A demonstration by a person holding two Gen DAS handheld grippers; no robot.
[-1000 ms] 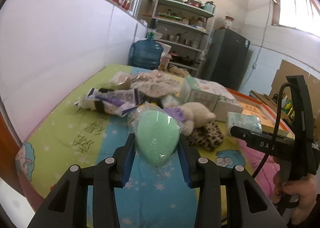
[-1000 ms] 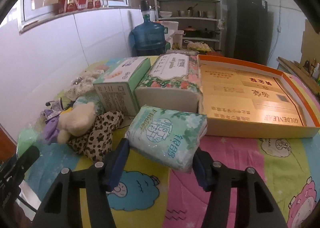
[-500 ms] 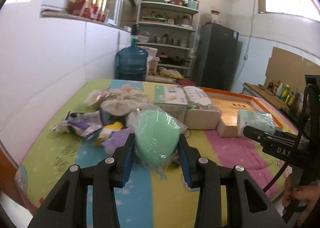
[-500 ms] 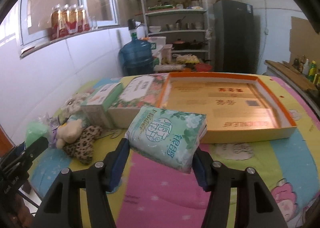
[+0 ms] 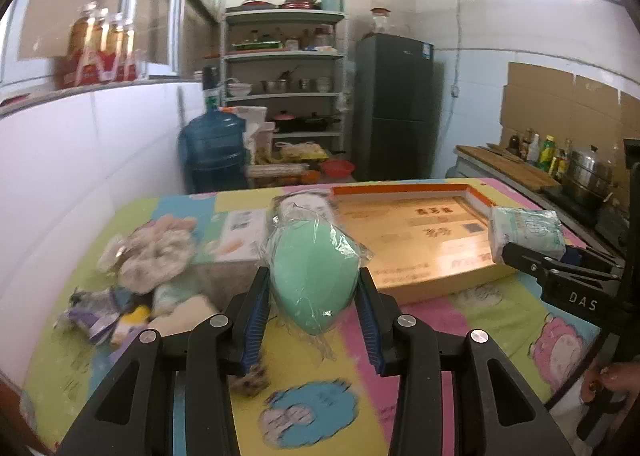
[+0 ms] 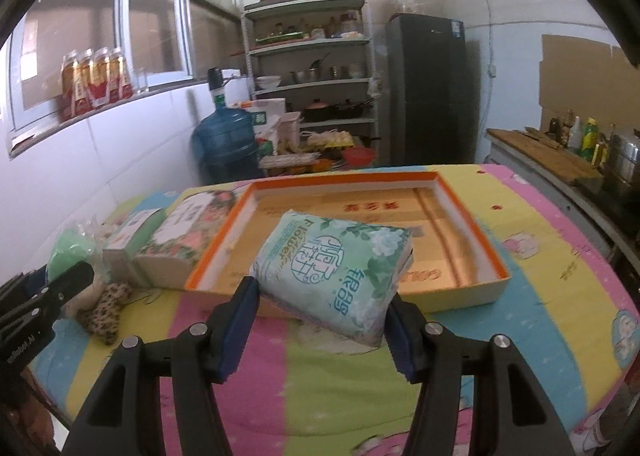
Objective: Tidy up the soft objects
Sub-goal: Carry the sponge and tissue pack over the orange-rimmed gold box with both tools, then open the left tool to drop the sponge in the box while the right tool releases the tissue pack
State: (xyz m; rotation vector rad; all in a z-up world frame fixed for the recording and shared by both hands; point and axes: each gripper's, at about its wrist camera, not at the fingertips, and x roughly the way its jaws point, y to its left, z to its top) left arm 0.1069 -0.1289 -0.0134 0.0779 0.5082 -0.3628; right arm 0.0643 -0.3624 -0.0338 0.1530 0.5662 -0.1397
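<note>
- Both hands have swung off the clutter pile toward the orange-rimmed box tray (image 5: pixel 404 189), each with its load lifted clear of the cartoon-print cover (image 5: pixel 416 320).
- Left wrist view: the left gripper (image 5: pixel 314 290) is clamped on a green sponge in clear wrap (image 5: pixel 312 276), long axis upright, blunt end down. The tray lies at about one o'clock, beyond the tips; the right gripper (image 5: pixel 532 256) at three o'clock already reaches the tray's near corner and looks the nearer of the two.
- Right wrist view: the right gripper (image 6: pixel 320 296) pinches a tissue pack (image 6: pixel 334 264) across its width, long axis running toward twelve o'clock. The tray's open floor sits dead ahead, just past the near wall (image 6: pixel 452 298); the left gripper (image 6: pixel 66 276) trails at nine o'clock.
</note>
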